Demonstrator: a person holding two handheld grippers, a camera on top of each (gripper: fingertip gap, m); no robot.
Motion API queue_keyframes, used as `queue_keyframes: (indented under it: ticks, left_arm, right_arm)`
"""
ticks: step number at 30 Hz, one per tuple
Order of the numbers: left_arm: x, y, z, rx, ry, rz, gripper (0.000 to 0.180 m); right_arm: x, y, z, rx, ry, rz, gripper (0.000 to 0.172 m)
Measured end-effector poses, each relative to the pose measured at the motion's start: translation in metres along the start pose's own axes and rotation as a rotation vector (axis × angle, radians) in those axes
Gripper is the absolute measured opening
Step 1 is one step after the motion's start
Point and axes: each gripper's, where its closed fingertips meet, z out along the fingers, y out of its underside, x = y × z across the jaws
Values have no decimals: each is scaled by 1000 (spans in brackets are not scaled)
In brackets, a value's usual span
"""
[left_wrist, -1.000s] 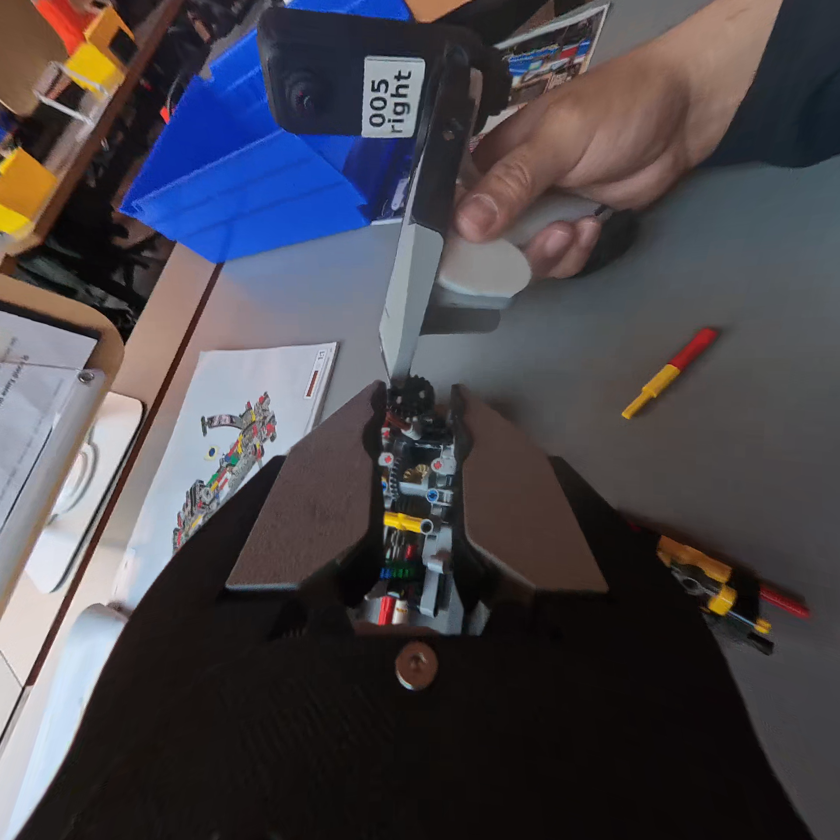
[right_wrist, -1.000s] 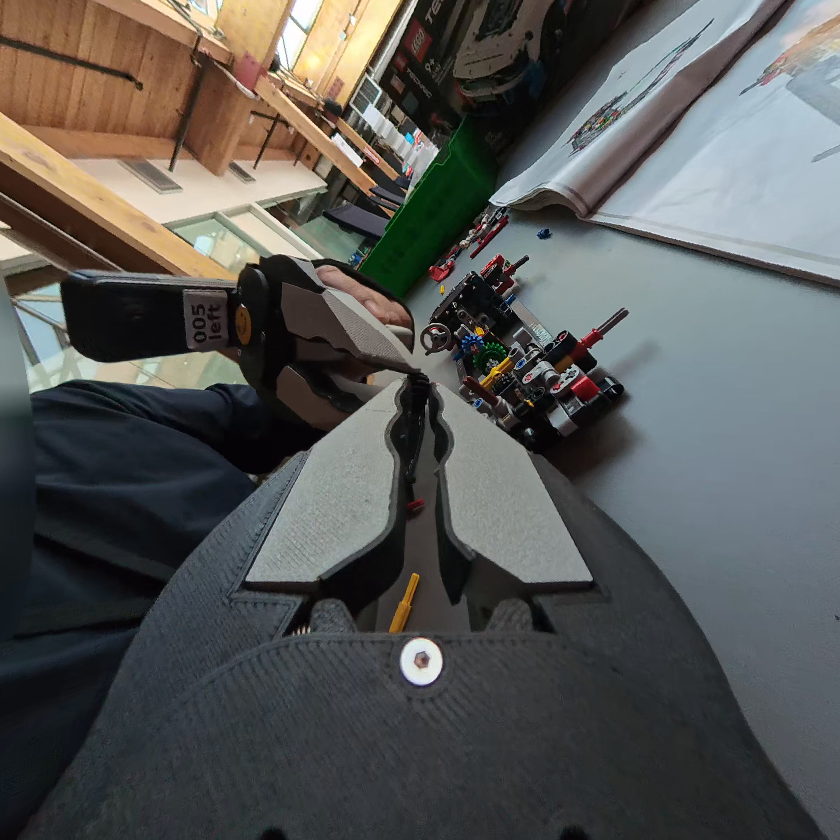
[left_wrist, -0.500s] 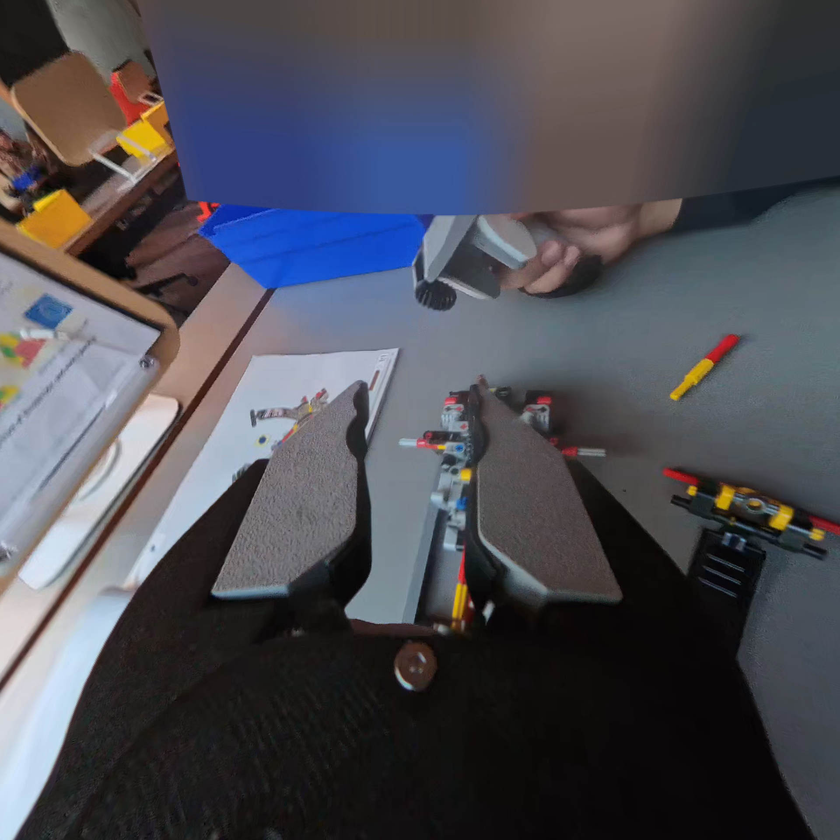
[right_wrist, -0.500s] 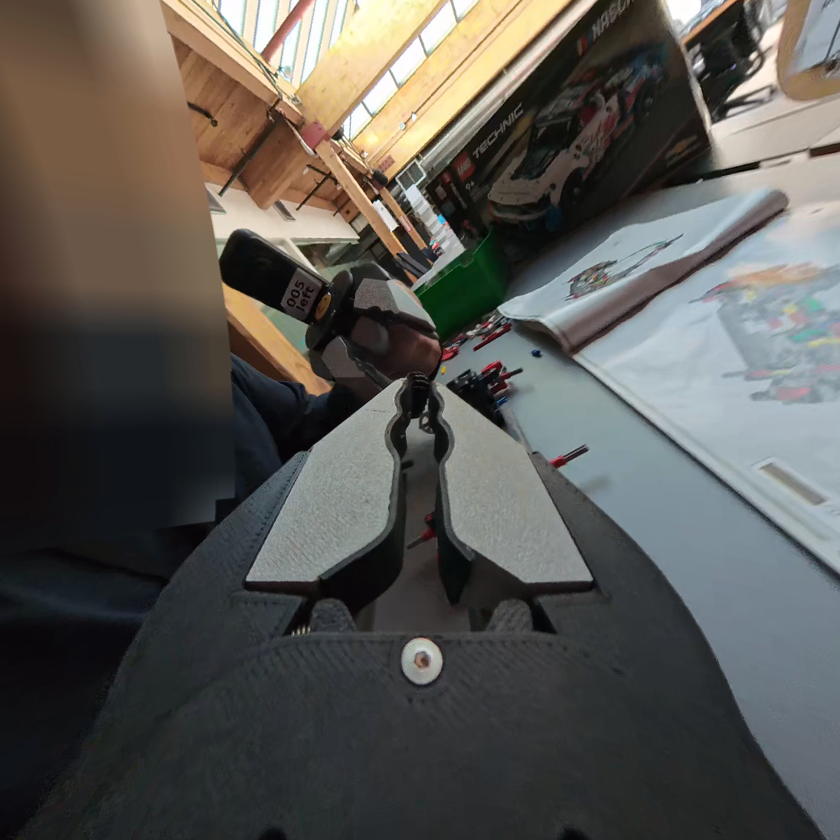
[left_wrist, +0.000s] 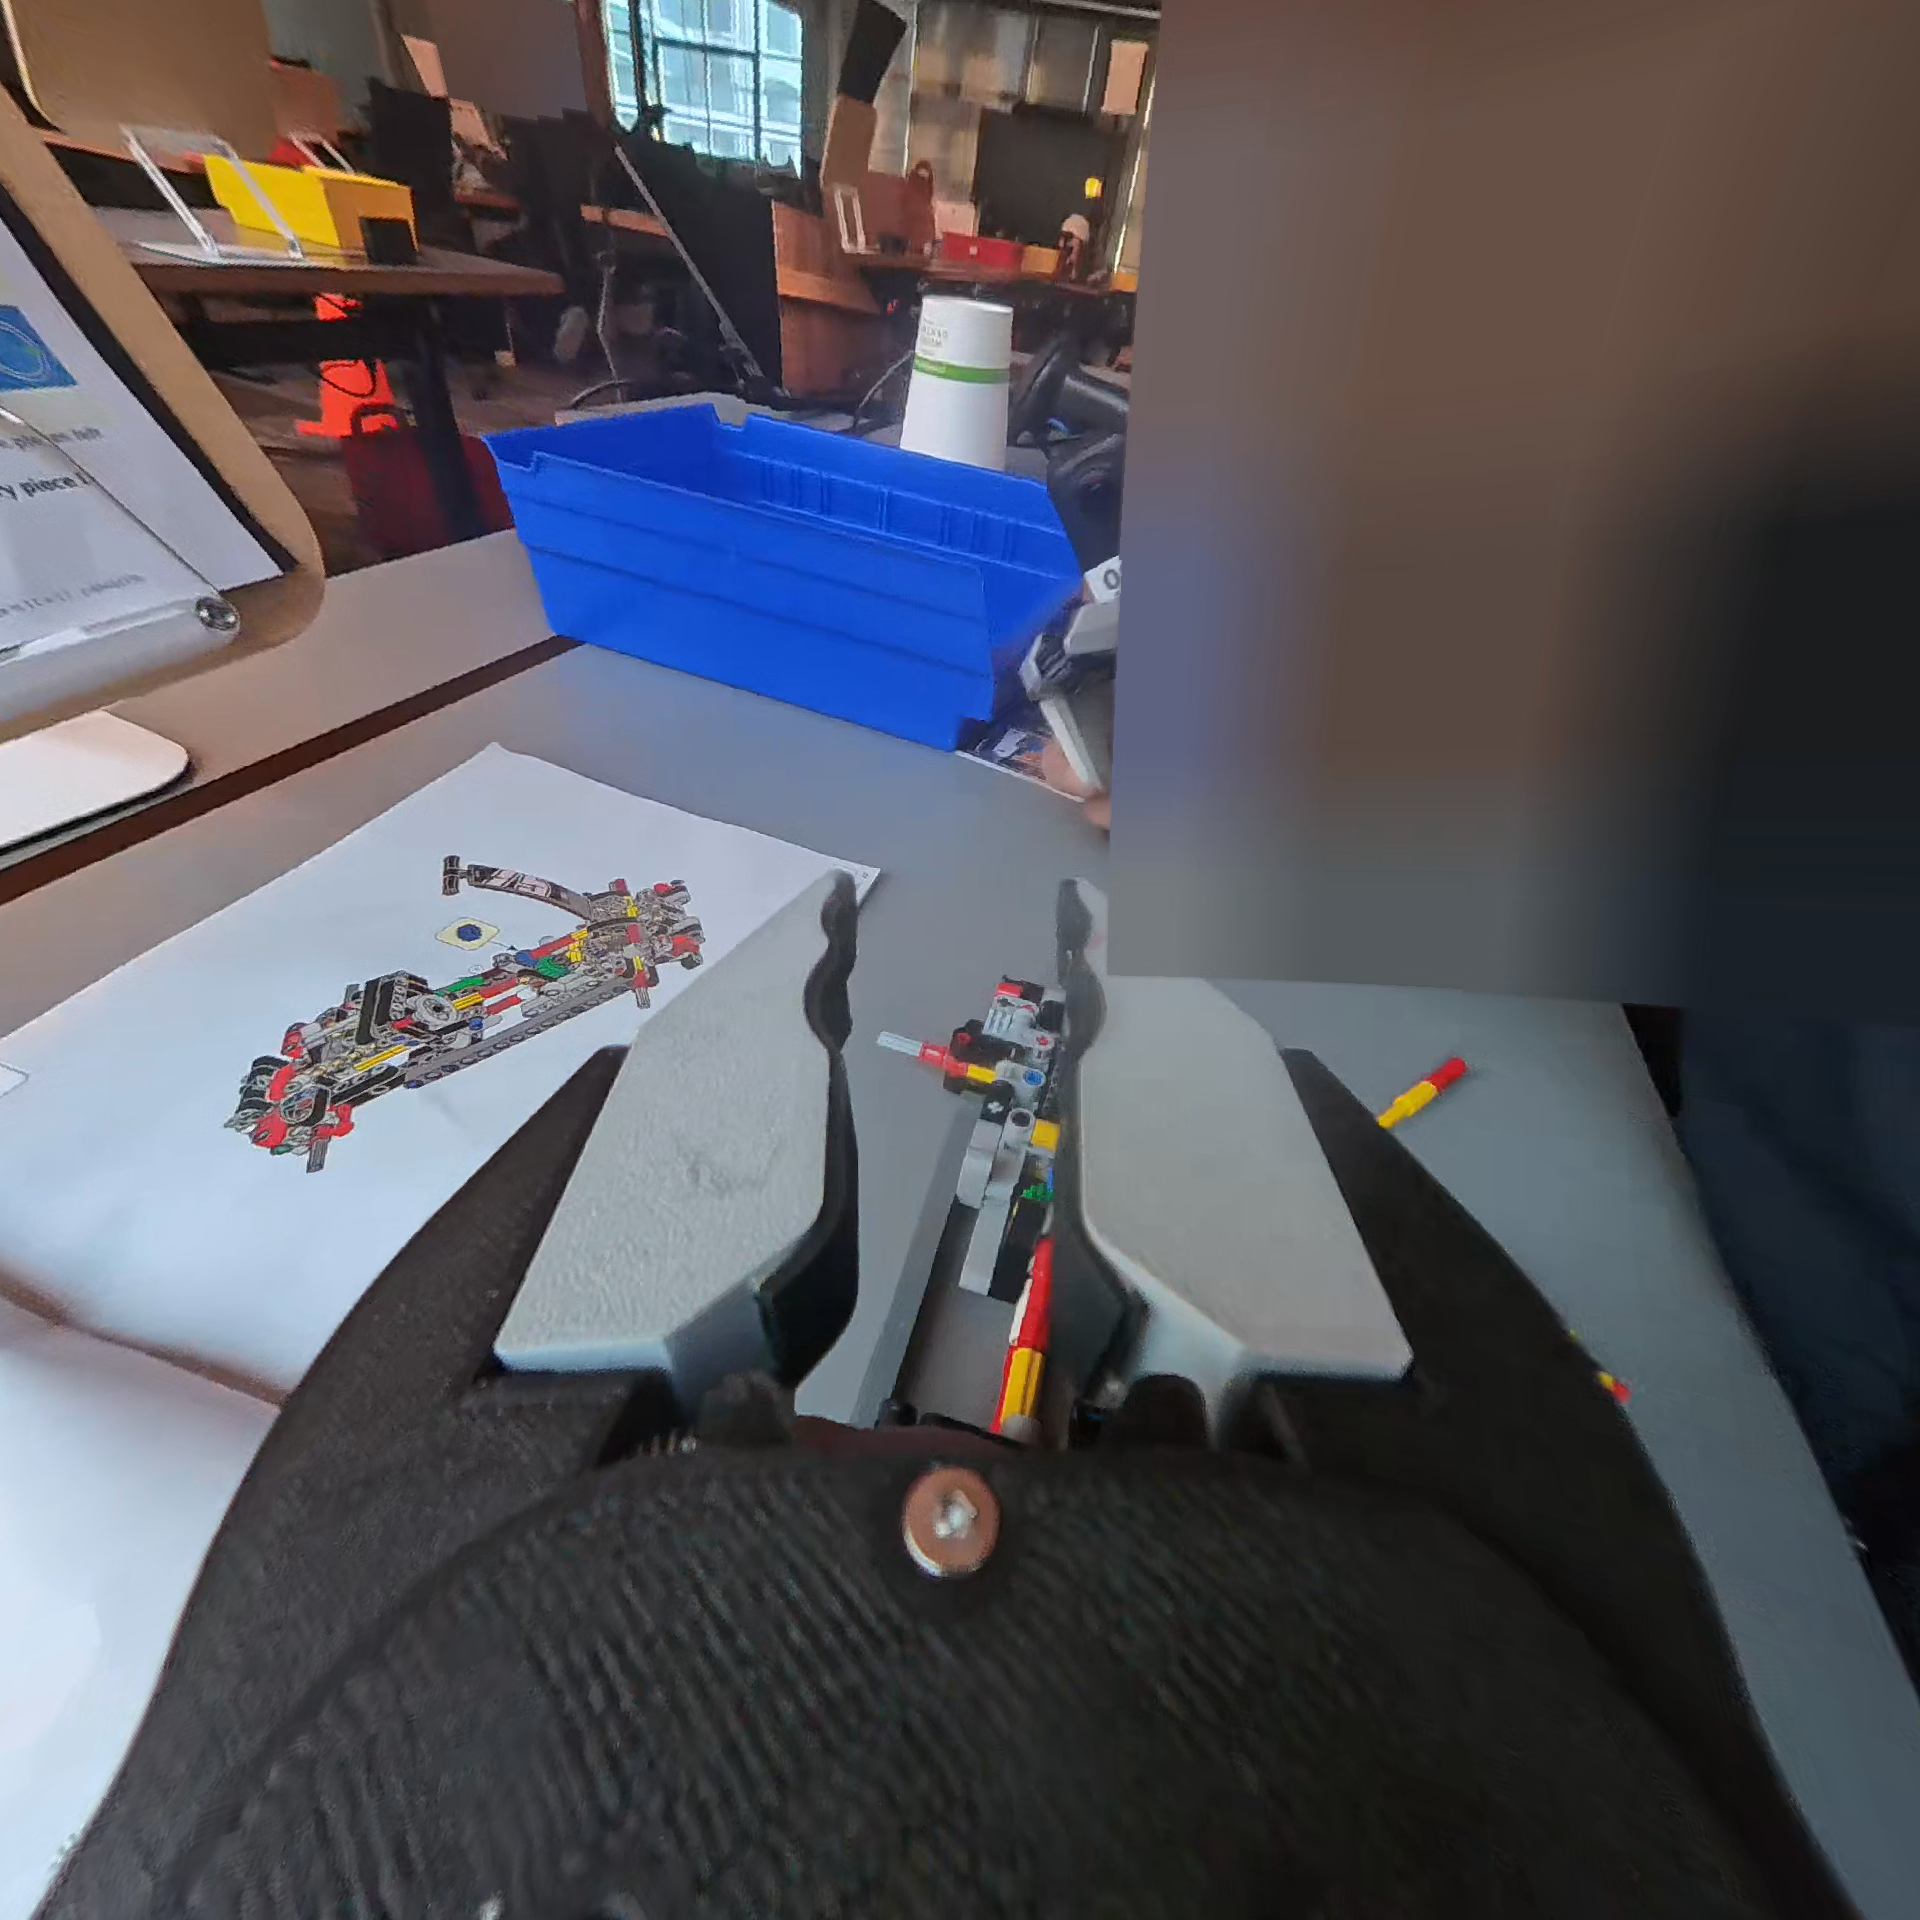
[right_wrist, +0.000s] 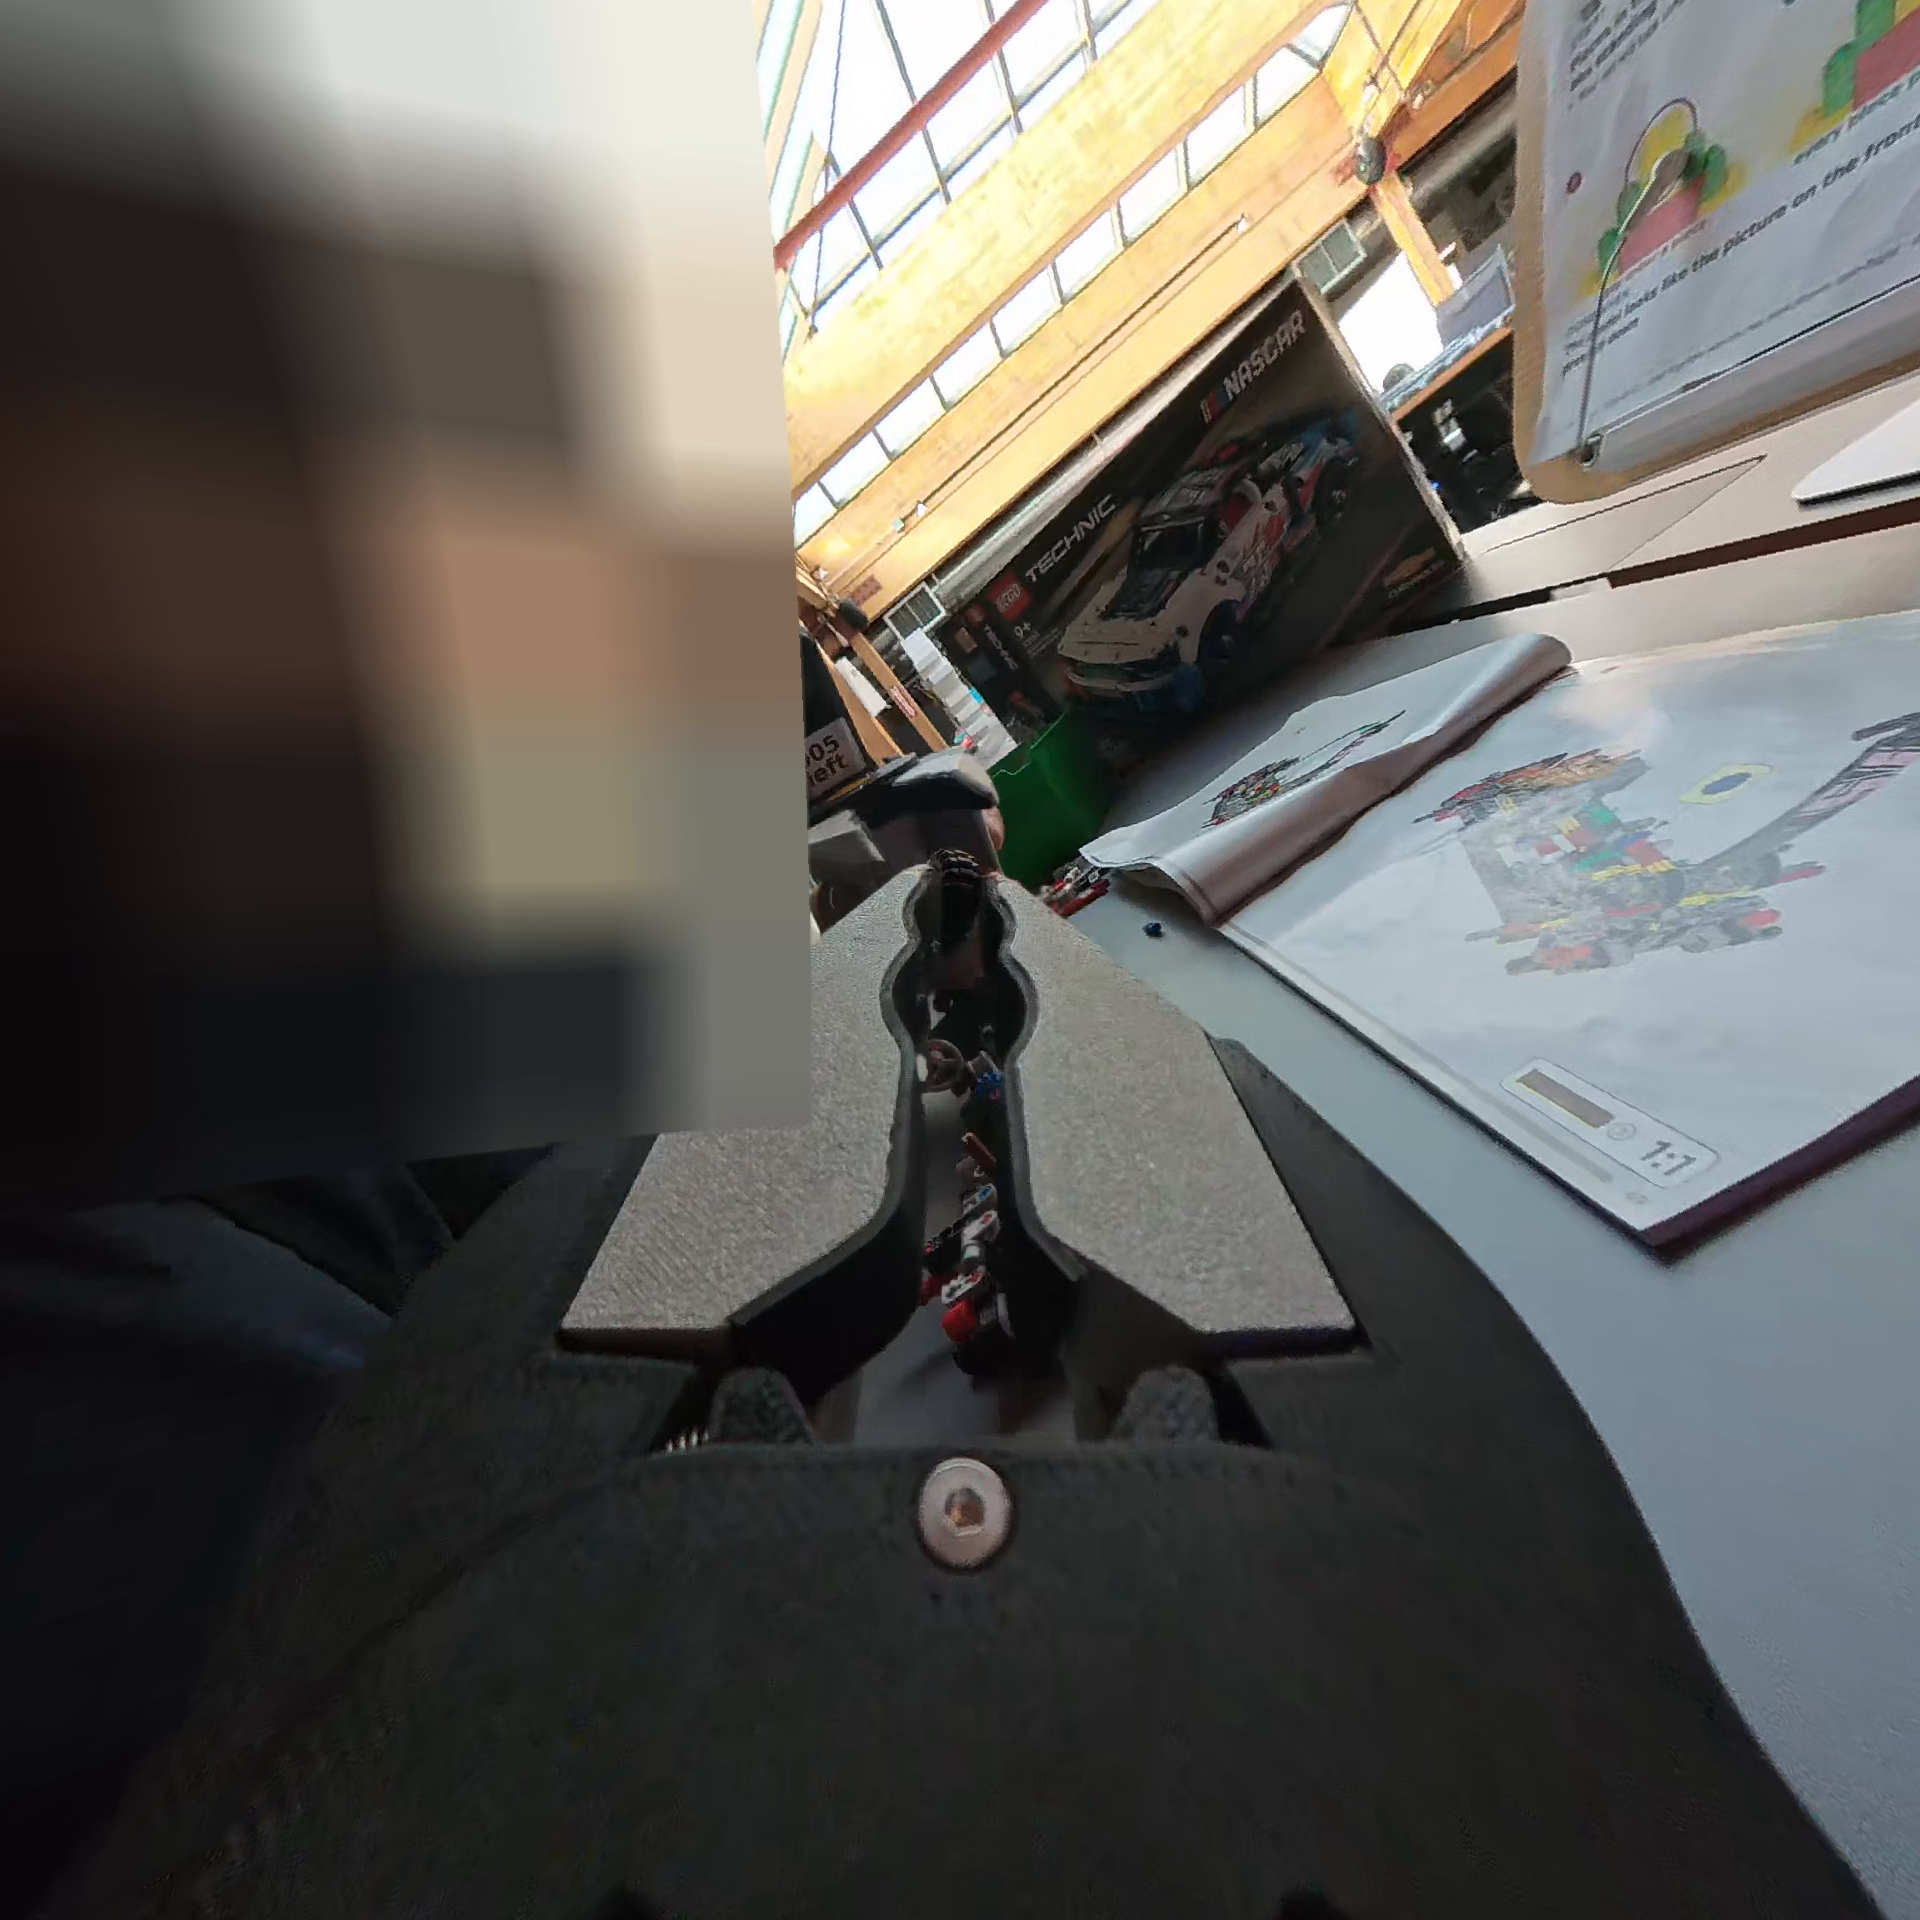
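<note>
Lifted clear since earlier, left gripper (left_wrist: 956, 914) gapes empty above brick chassis (left_wrist: 1003, 1101) left flat on counter (left_wrist: 727, 748); right gripper (right_wrist: 956, 894) pinches small black gear (right_wrist: 954, 883) at fingertips, keeping teeth exposed.

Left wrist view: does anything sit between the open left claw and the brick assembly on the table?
Nothing visible does. The brick assembly lies on the grey table in the gap of the left claw, partly hidden behind its right finger.

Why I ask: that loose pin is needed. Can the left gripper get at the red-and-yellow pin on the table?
Probably yes: the left gripper stands open, and the pin lies alone on the table just right of it, nothing between.
</note>
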Motion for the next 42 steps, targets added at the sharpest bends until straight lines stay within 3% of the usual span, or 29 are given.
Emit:
queue_keyframes:
  ticks: [1,6,9,13,20,23,30,34,42]
  left_arm:
    - [4,-5,-2,9,18,-3,36]
    - [-2,-3,-21,-36,-38,112,41]
    - [-21,-4,-52,-37,-132,132,38]
    - [-69,28,-100,-233,-301,130,48]
    - [-99,62,-145,-345,-272,116,59]
    - [-97,72,-152,-308,-265,43,58]
    - [-84,59,-148,-174,-221,-25,52]
    - [-82,67,-143,-183,-174,-101,51]
    - [-77,77,-136,-252,-184,-25,47]
  right_arm:
    - [-1,3,2,-21,-5,2,3]
    - [-5,13,5,-83,-14,-20,4]
    - [-6,11,4,-67,-13,-48,4]
    - [-4,9,3,-54,22,-94,4]
    - [10,2,3,-6,102,-91,4]
    - [20,4,6,-25,145,-76,5]
    - [33,8,8,-51,174,11,4]
    - [28,5,6,-32,152,-3,4]
    - [10,-9,-1,30,72,-105,4]
